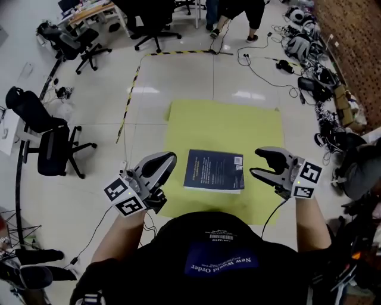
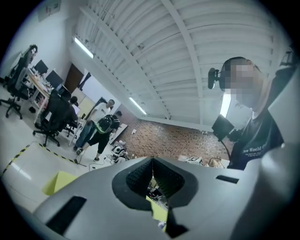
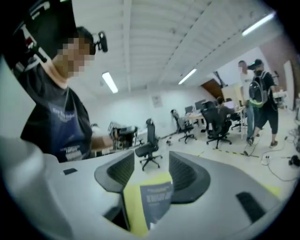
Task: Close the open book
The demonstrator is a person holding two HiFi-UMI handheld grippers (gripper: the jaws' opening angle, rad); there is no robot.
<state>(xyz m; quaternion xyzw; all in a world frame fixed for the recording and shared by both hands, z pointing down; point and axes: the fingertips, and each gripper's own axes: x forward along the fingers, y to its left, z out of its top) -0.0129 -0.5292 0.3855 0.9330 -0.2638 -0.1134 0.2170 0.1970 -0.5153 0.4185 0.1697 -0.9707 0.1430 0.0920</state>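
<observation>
A dark blue book [image 1: 213, 171] lies closed, cover up, on a yellow mat [image 1: 226, 128] on the floor. My left gripper [image 1: 169, 159] hovers to the left of the book, above the mat's left edge. Its jaws meet at the tip with nothing between them [image 2: 152, 161]. To the right of the book hangs my right gripper [image 1: 257, 162], held apart from it, jaws spread and empty. In the right gripper view the book [image 3: 157, 199] and the mat [image 3: 133, 208] show far below through the gap between the open jaws [image 3: 151, 164].
Black office chairs [image 1: 50, 143] stand at the left and at the back. Cables and gear [image 1: 309, 71] lie along the brick wall at the right. Black-and-yellow tape [image 1: 128, 101] marks the floor. People [image 1: 235, 15] stand at the far side.
</observation>
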